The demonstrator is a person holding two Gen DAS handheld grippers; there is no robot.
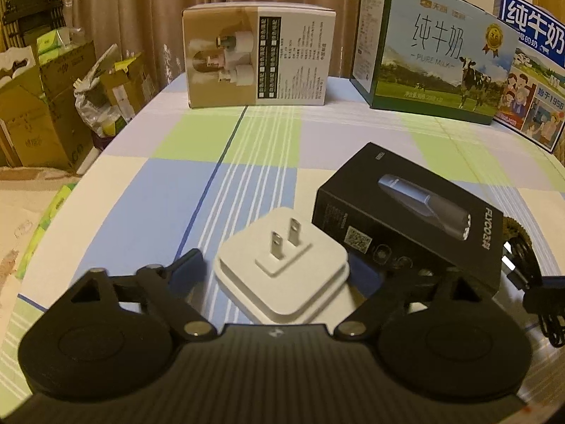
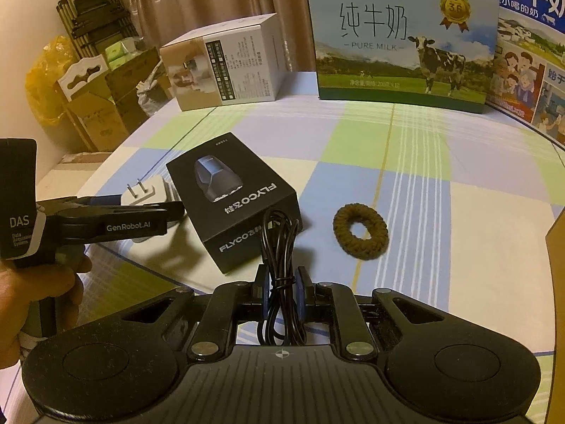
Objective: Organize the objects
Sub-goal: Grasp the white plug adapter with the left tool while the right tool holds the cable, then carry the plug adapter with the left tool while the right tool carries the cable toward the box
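Note:
A white plug adapter (image 1: 282, 268) lies prongs-up on the checked tablecloth between the spread fingers of my open left gripper (image 1: 293, 268); it also shows in the right wrist view (image 2: 148, 192). A black FLYCO box (image 1: 416, 215) lies just right of it, also seen in the right wrist view (image 2: 236, 198). My right gripper (image 2: 280, 286) is shut on a coiled black cable (image 2: 280, 247), held near the box's front corner. A brown knitted hair ring (image 2: 360, 229) lies on the cloth to the right of the box. The left gripper (image 2: 141, 208) appears from the side at left.
A beige product box (image 1: 257, 56) and two milk cartons (image 1: 430, 49) (image 2: 529, 46) stand along the table's far edge. Cardboard boxes and bags (image 1: 46, 106) are piled on the floor to the left. The table edge (image 1: 88, 169) curves along the left.

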